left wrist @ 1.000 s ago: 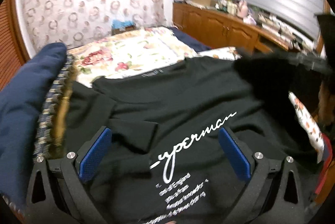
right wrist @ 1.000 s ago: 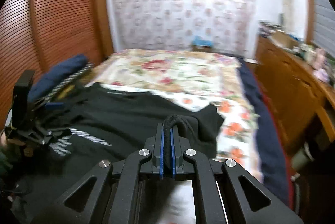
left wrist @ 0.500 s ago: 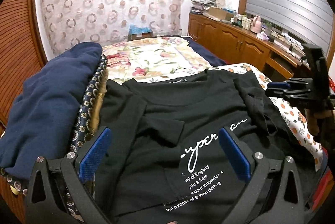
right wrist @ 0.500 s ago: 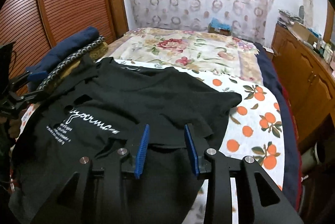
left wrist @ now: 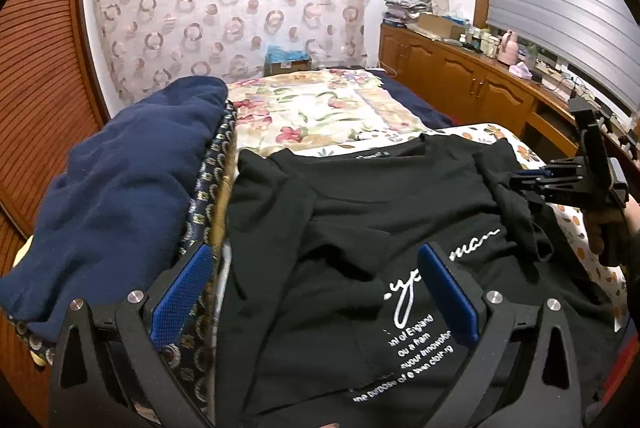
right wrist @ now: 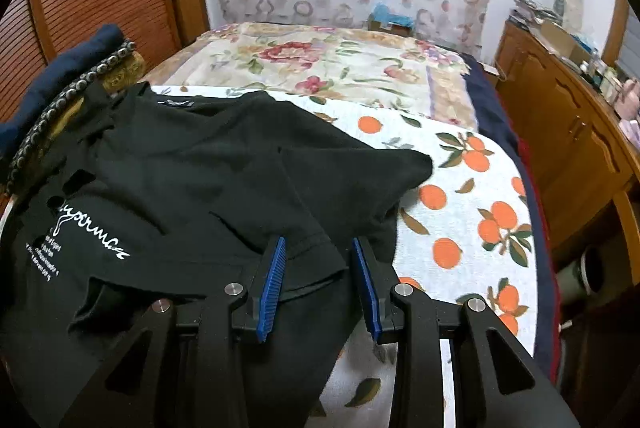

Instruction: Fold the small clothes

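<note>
Black cotton T-shirt (right wrist: 208, 163) lies flat on the orange-print bed sheet (right wrist: 472, 211), under both tools. Bare sheet lies right of it, a folded navy blanket (left wrist: 116, 195) left. White letters read "of England". Left gripper (left wrist: 316, 292) hovers wide open, holding nothing. Right gripper (right wrist: 320, 276) points down, jaws closing around a shirt fold.

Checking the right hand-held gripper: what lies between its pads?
A fold of the black T-shirt lies between the closing right hand-held gripper pads, seen in the right wrist view.
</note>
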`<state>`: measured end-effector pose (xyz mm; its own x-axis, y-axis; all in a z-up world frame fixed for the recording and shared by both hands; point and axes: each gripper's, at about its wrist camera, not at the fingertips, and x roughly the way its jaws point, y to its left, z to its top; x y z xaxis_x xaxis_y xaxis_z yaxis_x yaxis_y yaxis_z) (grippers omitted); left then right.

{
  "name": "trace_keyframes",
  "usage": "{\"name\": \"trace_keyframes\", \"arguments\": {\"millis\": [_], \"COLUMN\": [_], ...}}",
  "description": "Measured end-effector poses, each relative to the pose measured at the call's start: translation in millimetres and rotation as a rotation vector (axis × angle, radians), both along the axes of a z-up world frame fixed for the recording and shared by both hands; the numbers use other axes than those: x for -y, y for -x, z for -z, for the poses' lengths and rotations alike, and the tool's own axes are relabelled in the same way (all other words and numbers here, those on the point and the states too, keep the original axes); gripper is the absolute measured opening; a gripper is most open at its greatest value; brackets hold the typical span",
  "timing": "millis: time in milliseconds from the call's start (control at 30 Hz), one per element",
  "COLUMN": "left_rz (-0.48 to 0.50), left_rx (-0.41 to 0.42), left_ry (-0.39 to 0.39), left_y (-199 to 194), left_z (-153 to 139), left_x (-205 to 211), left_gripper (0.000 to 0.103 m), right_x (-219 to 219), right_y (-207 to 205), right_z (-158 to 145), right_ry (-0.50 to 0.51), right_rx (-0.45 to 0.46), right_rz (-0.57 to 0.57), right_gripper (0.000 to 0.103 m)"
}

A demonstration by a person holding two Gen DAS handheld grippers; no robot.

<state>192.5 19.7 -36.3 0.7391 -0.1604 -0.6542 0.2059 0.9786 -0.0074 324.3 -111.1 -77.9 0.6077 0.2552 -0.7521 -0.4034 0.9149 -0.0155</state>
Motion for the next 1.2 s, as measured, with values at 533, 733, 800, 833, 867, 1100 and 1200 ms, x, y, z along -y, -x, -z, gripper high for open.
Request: {"name": "trace_keyframes", "arguments": {"millis": [533, 733, 800, 833, 867, 1100, 1200], "left_rz": [0.026, 0.074, 0.082, 0.082, 0.083, 0.059, 0.038], "left_rx": [-0.004, -0.098, -0.134, -0.15, -0.163, -0.266, -0.303], "left_ry": [-0.071, -0.089, -0.113, -0.124, -0.133, -0.211, -0.214], "left_y": [-41.1, -67.6, -78.3, -82.3, -85.4, -113.9, -123.3], "left_z": [-19.7, -4.9, 2.9, 6.5, 10.1, 41.8, 52.1], "left_x": [-2.1, 8.7, 15.7, 18.2, 20.2, 28.4, 23.2], "left_gripper": [0.082, 0.053, 0.05, 0.049, 0.048, 0.037, 0.037], "right_x": [-54.9, -23.6, -21.0, -19.4, -19.4, -38.5, -48.9], "right_y": [-24.0, -19.7, -19.3, -19.2, -19.7, -24.8, -23.5], "right_z": [-33.6, -23.0, -17.8, -13.4, -8.3, 22.9, 27.4], "right_ry": [-0.159, -0.152, -0.149, -0.136, -0.118, -0.024, 0.022], "right_rx": [0.121, 0.149, 0.144, 0.138, 0.13, 0.083, 0.086], "right_rz": [-0.183, -0.085, -0.066, -0.053, -0.04, -0.014, -0.021], "right_gripper": [0.049, 0.061, 0.065, 0.065, 0.065, 0.065, 0.065]}}
